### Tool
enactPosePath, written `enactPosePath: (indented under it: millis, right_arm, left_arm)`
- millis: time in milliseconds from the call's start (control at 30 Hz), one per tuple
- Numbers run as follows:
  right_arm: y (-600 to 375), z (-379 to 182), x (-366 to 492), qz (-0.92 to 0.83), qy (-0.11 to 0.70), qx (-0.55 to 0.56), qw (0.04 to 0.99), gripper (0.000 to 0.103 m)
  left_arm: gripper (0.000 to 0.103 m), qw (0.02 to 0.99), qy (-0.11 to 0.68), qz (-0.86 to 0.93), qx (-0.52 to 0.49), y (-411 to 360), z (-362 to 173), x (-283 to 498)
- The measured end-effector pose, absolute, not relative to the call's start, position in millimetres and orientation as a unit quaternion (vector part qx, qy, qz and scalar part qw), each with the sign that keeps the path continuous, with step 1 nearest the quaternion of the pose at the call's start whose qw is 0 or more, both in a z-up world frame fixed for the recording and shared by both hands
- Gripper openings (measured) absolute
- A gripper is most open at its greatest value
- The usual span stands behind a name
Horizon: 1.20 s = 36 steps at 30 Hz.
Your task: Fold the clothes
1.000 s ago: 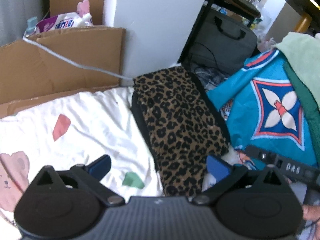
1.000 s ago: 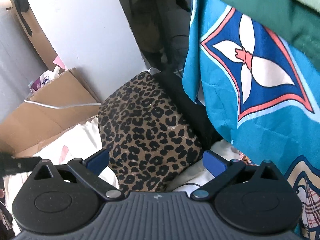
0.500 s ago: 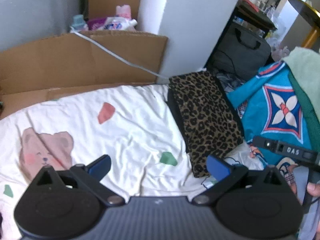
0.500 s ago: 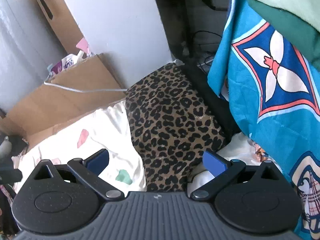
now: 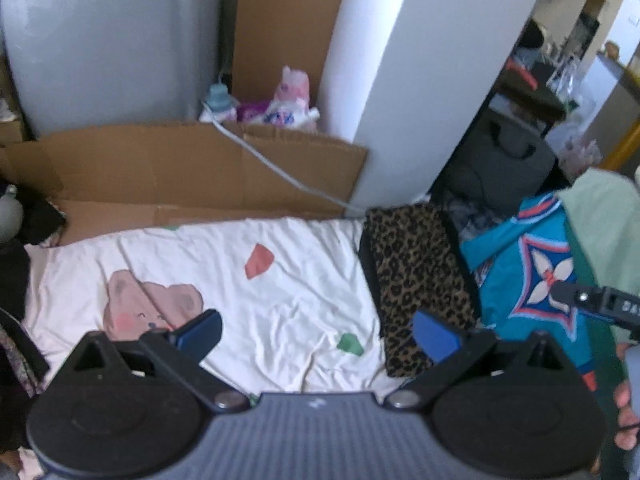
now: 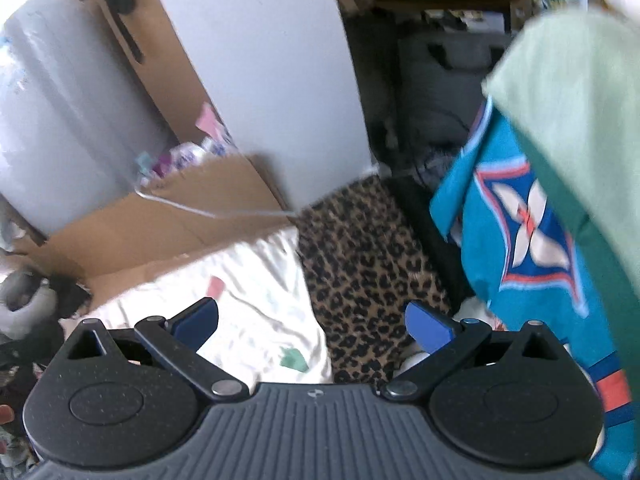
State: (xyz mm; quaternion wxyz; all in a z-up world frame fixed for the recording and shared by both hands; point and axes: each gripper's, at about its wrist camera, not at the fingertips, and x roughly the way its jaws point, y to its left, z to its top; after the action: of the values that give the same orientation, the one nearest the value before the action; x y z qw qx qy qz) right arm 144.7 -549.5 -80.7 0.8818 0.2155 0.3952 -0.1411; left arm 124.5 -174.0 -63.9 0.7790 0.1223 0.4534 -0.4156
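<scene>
A folded leopard-print garment [image 5: 416, 276] [image 6: 368, 280] lies at the right end of a white sheet with a pink bear print [image 5: 280, 280] [image 6: 256, 316]. My left gripper [image 5: 316, 334] hovers open above the sheet, nothing between its blue fingers. My right gripper [image 6: 312, 326] is also open and empty, above the sheet's edge and the leopard garment. To the right hangs a pile of clothes: a teal cloth with a white flower pattern [image 5: 528, 280] [image 6: 516, 240] under green fabric [image 6: 568, 92]. The right gripper's black tip [image 5: 600, 304] and a hand [image 5: 624, 400] show in the left wrist view.
Flattened cardboard [image 5: 180, 172] stands behind the sheet with a white cable [image 5: 280, 168] across it. A white pillar [image 5: 404, 80], detergent bottles [image 5: 276, 104], and a dark bag [image 5: 504, 164] are behind. Dark clutter [image 5: 16, 264] sits at the left.
Both grippers have pulled back and up from the leopard garment, so more of the sheet, bear print and cardboard shows. Both stayed open.
</scene>
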Motion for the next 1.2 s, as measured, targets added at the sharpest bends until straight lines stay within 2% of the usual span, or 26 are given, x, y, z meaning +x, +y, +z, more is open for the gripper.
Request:
enactPosePath:
  millis: [267, 533, 833, 1033, 1200]
  right_arm:
    - [-514.1, 12.8, 122.3, -0.114, 0.366, 0.205, 0.901, 0.103]
    - [-480.2, 55.5, 114.0, -0.102, 0.363, 0.177, 0.909, 0.103]
    - [-443.9, 58.4, 122.0, -0.077, 0.363, 0.141, 0.918, 0.103]
    - [-423.9, 28.4, 134.6, -0.055, 0.379, 0.111, 0.917, 0.103]
    - [-405.1, 4.2, 140.2, -0.034, 0.407, 0.086, 0.909, 0.103]
  left_arm:
    - [0.103, 0.795, 0.433, -0.413, 0.095, -136.8, -22.7, 109.6]
    - [0.103, 0.826, 0.421, -0.367, 0.077, -97.2, -7.6, 110.2]
    - [0.103, 0.844, 0.410, -0.339, 0.065, -59.2, -7.7, 130.8]
    - [0.103, 0.867, 0.403, -0.284, 0.072, -34.2, -20.4, 156.0]
    - [0.101, 0.865, 0.433, -0.238, 0.087, -21.7, -47.1, 153.7]
